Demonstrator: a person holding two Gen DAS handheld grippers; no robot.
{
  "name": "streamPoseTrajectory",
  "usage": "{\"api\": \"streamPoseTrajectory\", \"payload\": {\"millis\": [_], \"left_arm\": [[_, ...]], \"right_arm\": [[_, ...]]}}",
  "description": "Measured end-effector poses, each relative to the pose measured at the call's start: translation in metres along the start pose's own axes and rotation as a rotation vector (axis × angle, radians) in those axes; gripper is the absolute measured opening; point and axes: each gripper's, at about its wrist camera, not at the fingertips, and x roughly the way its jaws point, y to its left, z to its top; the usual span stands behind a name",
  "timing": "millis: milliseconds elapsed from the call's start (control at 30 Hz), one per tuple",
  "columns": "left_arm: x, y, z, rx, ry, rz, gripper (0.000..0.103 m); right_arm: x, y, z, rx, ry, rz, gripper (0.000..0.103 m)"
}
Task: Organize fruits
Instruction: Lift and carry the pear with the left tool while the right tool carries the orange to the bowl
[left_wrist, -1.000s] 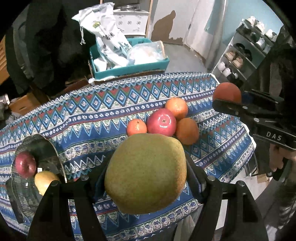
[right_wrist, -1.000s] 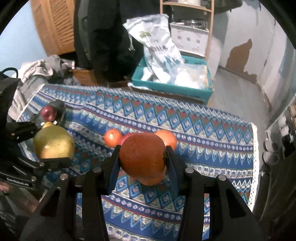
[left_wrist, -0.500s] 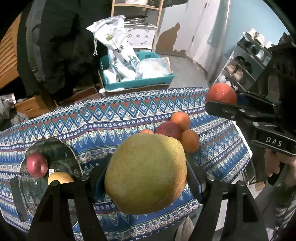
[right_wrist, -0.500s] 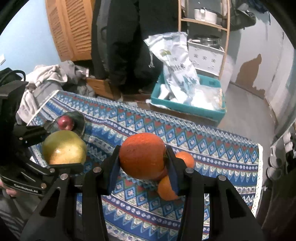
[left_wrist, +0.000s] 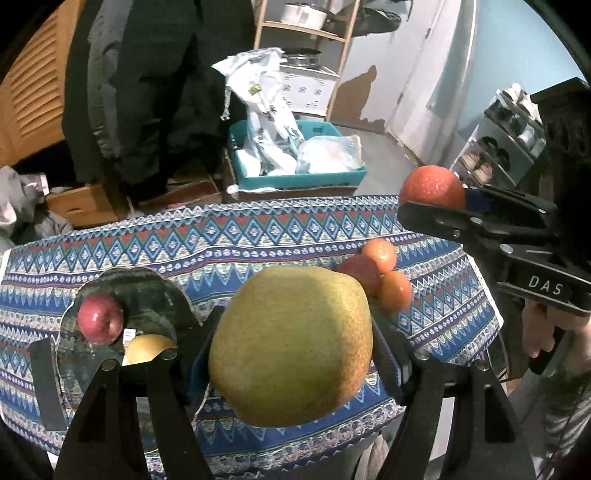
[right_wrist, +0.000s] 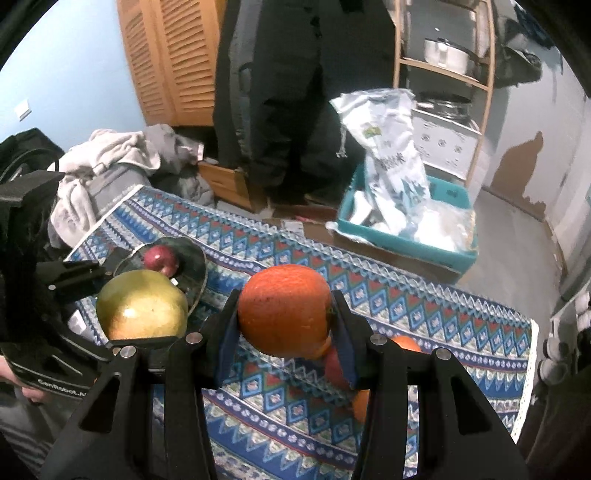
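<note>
My left gripper (left_wrist: 291, 347) is shut on a big yellow-green pear (left_wrist: 291, 343) and holds it above the table's near edge; the pear also shows in the right wrist view (right_wrist: 142, 310). My right gripper (right_wrist: 286, 314) is shut on an orange (right_wrist: 284, 308), held high above the patterned cloth; the orange shows at the right of the left wrist view (left_wrist: 432, 186). A glass plate (left_wrist: 147, 295) at the left holds a red apple (left_wrist: 99, 319) and a yellow fruit (left_wrist: 147, 347). Two oranges (left_wrist: 380, 253) and a red apple (left_wrist: 360, 271) lie together on the cloth.
The table carries a blue patterned cloth (left_wrist: 221, 240). Behind it on the floor stand a teal crate (left_wrist: 295, 177) with plastic bags, a cardboard box and a wooden shelf. A dark coat hangs at the back. A shoe rack (left_wrist: 498, 147) is at the right.
Both grippers have risen and pulled back from the table with their fruits. The fruit cluster looks smaller and farther, and the plate has come more into the left wrist view.
</note>
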Motion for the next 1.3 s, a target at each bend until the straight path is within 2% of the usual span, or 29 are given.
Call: {"api": "streamPoseTrajectory", "payload": {"millis": [800,1300], "left_arm": [[-0.040,0.098,-0.022,-0.162,-0.074,0.088,0.075],[-0.031,0.166,-0.046,-0.276,-0.035,0.175,0.075]], "right_arm": [[0.059,0.085,0.043,-0.095,0.049,0.096,0.045],[0.122,0.125,0.056,-0.123,0.130,0.146,0.045]]}}
